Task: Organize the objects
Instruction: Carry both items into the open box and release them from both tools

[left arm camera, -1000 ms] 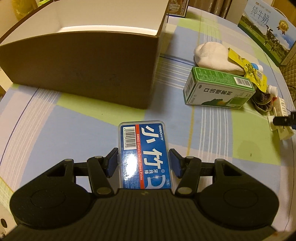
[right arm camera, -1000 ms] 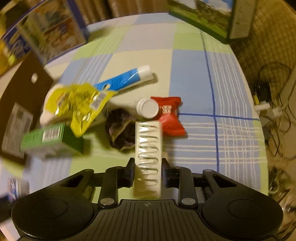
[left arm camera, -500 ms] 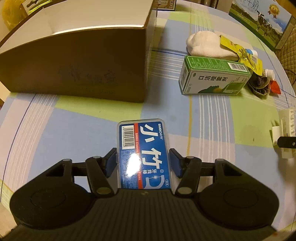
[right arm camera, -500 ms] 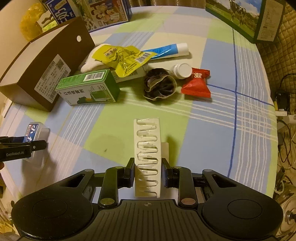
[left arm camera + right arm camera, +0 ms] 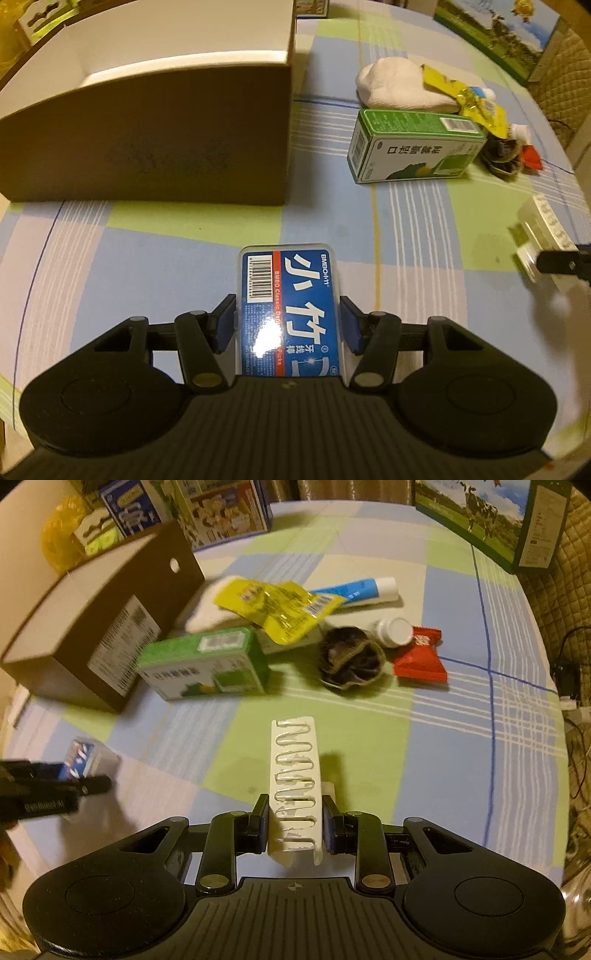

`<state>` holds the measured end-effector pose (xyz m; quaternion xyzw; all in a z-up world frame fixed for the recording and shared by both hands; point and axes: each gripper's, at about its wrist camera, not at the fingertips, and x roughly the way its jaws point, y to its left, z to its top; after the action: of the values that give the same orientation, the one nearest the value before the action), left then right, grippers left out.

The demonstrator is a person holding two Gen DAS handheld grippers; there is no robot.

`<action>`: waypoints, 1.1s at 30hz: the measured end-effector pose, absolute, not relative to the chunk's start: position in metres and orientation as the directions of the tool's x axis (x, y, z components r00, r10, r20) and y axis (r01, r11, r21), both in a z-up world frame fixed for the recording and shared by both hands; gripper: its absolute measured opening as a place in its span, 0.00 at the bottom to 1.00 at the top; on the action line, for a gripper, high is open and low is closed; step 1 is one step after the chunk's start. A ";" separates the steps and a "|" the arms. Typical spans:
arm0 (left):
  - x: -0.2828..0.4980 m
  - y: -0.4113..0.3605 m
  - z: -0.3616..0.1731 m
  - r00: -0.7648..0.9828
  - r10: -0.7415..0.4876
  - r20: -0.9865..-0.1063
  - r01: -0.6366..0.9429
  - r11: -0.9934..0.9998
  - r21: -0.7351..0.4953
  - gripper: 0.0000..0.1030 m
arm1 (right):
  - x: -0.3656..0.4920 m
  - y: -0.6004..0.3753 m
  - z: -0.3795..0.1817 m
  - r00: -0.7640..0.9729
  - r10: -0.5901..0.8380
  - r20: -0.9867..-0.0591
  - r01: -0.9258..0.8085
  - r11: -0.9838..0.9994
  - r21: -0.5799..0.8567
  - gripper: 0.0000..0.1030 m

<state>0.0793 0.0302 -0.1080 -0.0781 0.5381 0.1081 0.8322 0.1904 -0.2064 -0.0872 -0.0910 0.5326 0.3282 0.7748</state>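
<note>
The left gripper [image 5: 287, 325], jaws clenched on the floss pick box [image 5: 288, 306], points its length at the nearer cardboard box [image 5: 147, 147]; the right gripper [image 5: 294, 821] grasps a white plastic strip [image 5: 295, 779].

The right claw [image 5: 294, 823] has pulled back from the clutter with the white strip [image 5: 295, 779]. The brown box [image 5: 147, 129] now looms nearer the left claw [image 5: 287, 326].

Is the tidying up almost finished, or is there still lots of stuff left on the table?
Not nearly finished. Nothing looks put away yet: what shows of the inside of the cardboard box is bare. The left gripper holds a blue floss pick case, and the right gripper holds a white plastic strip. Still on the table: green carton, yellow packet, toothpaste tube, red wrapper.
</note>
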 end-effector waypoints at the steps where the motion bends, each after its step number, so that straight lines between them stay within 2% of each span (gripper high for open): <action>1: 0.077 0.034 -0.105 0.402 0.084 -0.912 -0.249 0.968 -0.021 0.51 | 0.187 -0.204 -0.083 0.221 0.419 -0.880 -0.598 0.771 0.217 0.24; 10: 0.057 0.089 -0.049 0.487 0.012 -0.873 -0.157 0.985 -0.074 0.51 | 0.150 -0.162 -0.035 0.243 0.532 -0.811 -0.540 0.769 0.343 0.24; 19: 0.043 0.173 0.008 0.583 0.043 -0.812 -0.172 0.982 -0.072 0.51 | 0.123 -0.080 0.009 0.249 0.653 -0.715 -0.597 0.685 0.417 0.24; 27: 0.070 0.228 0.026 0.632 0.066 -0.772 -0.192 0.979 -0.074 0.51 | 0.122 0.005 0.021 0.243 0.693 -0.679 -0.664 0.629 0.404 0.24; 33: 0.109 0.254 0.018 0.618 0.058 -0.784 -0.192 0.978 -0.079 0.51 | 0.139 0.058 0.009 0.259 0.661 -0.704 -0.679 0.643 0.354 0.24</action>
<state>0.1091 0.2544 0.0184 -0.0778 0.4317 0.0696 0.8960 0.1388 0.0579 0.0094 -0.0103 0.4383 0.4223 0.7934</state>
